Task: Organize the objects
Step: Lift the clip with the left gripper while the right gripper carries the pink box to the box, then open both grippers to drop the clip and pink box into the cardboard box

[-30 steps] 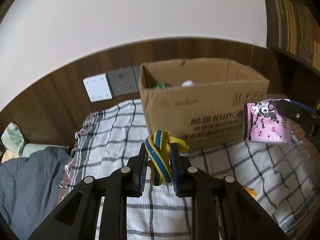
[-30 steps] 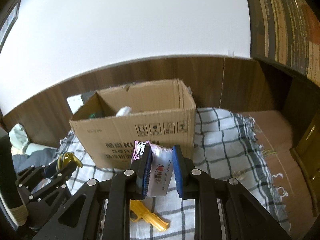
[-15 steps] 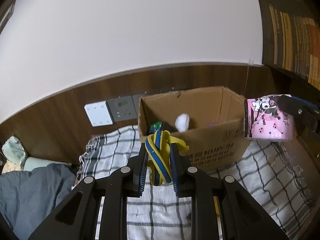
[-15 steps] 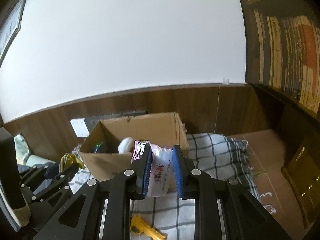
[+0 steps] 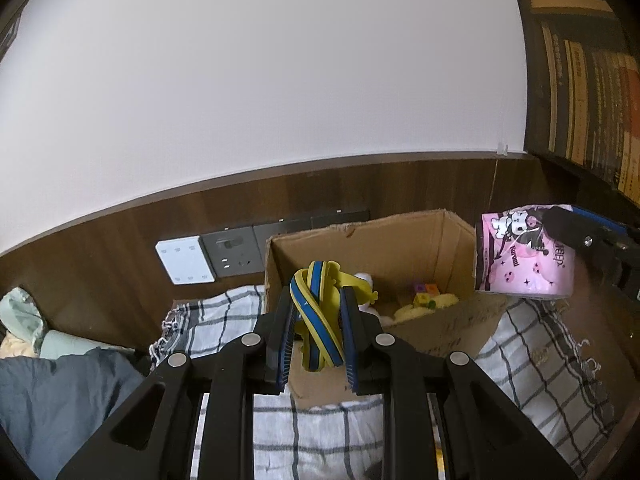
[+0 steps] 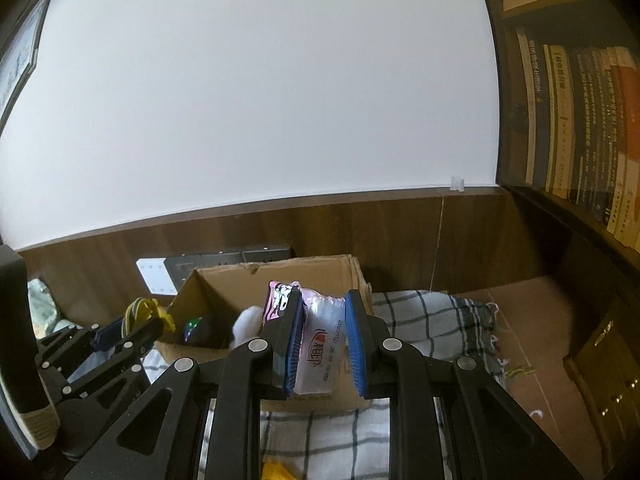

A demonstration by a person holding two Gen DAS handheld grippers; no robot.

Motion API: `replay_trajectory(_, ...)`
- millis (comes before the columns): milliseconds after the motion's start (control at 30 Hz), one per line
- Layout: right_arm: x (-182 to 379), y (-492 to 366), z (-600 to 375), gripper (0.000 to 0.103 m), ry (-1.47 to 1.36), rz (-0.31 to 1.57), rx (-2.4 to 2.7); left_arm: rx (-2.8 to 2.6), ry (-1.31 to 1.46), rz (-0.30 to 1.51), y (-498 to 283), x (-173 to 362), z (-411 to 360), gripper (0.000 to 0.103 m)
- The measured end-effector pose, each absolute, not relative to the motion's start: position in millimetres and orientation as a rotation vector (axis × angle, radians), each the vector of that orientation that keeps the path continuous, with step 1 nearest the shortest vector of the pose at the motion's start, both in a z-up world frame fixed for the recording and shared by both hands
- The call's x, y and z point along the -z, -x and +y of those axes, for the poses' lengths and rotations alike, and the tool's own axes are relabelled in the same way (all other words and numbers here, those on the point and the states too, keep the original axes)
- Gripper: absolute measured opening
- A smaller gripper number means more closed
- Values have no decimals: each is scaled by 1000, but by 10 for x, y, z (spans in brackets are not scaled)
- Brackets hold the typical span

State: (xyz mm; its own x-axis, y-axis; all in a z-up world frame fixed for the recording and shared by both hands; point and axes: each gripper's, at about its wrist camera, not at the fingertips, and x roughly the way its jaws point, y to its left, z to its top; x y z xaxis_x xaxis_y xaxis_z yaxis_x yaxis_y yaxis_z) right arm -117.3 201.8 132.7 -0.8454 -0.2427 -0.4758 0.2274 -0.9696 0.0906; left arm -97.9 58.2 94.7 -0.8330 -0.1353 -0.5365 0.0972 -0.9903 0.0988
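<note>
Change since a second ago: you have raised both grippers; the cardboard box [image 5: 400, 248] now sits lower in both views, its interior exposed.
Left gripper [image 5: 316, 336]: your jaws are clamped on the yellow-and-blue band [image 5: 316, 320], held just in front of the box's near-left corner, off the cloth.
Right gripper [image 6: 324, 344]: your pads are closed on the pink tissue pack [image 6: 320, 340], held in front of the box's near wall; from the left wrist it shows at the box's right end [image 5: 524, 256].
Box contents: a white soft item [image 6: 248, 322], small coloured cubes [image 5: 424, 294] and yellow pieces [image 5: 436, 304] lie inside.
Support: the box rests on the checked cloth [image 5: 540, 360].
Wall: a white switch plate [image 5: 186, 260] and a grey socket [image 5: 234, 250] are behind the box.
</note>
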Motion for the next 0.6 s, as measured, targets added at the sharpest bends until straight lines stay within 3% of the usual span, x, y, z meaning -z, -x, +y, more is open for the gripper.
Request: replay_trajectory(600, -1141, 1718, 1896, 23, -805, -54, 2770, 2916, -923, -82, 1558, -826, 545, 23)
